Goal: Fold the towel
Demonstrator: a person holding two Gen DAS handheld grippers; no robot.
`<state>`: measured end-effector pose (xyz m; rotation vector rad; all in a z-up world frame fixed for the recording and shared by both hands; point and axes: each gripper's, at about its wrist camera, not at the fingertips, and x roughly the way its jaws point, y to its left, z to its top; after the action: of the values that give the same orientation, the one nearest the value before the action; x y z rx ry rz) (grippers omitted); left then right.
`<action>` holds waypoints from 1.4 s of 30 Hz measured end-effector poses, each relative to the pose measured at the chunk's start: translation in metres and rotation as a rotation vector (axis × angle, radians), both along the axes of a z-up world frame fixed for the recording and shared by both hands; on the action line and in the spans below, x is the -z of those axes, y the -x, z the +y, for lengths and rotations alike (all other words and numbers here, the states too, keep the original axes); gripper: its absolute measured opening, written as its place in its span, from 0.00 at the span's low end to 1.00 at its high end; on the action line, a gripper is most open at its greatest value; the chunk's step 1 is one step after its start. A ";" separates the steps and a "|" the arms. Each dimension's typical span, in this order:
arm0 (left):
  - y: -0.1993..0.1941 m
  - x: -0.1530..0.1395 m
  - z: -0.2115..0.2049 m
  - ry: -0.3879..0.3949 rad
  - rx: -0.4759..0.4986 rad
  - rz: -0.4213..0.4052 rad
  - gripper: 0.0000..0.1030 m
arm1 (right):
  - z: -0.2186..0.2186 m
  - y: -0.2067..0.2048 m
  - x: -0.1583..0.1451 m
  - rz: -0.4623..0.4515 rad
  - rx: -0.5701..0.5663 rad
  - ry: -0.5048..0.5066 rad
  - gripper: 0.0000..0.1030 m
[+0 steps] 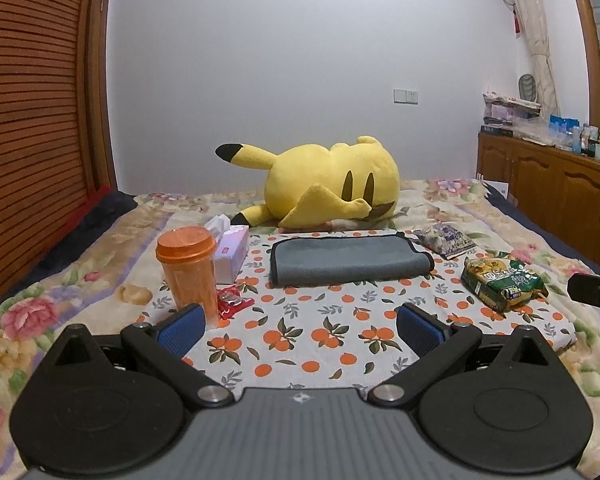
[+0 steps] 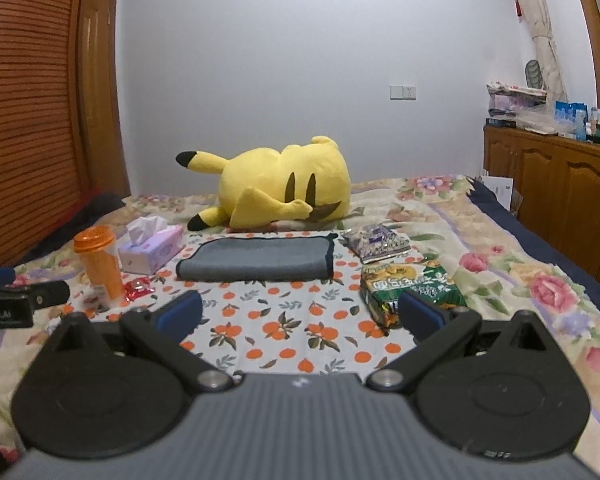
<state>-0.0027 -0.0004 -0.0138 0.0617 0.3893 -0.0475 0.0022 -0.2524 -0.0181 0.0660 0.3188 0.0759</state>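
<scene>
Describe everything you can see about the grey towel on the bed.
The grey towel looks like soft microfibre with dark stitched edging. It lies flat, already folded over into a wide rectangle with a rounded fold along its near edge. It rests on the orange-print cloth in front of the yellow plush toy; whether towel and toy touch cannot be told. Neither claw touches it; both are open, well short of it.

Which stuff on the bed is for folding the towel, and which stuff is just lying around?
For the job:
- grey towel, lying folded on the orange-print cloth
- left tongs, open
- right tongs, open

Just lying around:
- yellow plush toy
- orange cup
- tissue box
- red candy wrapper
- green snack bag
- purple snack bag
</scene>
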 end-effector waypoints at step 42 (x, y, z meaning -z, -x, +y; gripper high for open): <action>0.000 -0.001 0.000 -0.006 0.001 -0.005 1.00 | -0.001 0.002 -0.001 -0.018 0.006 -0.004 1.00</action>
<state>-0.0023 -0.0006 -0.0129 0.0675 0.3843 -0.0468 -0.0003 -0.2537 -0.0168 0.0698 0.3006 0.0714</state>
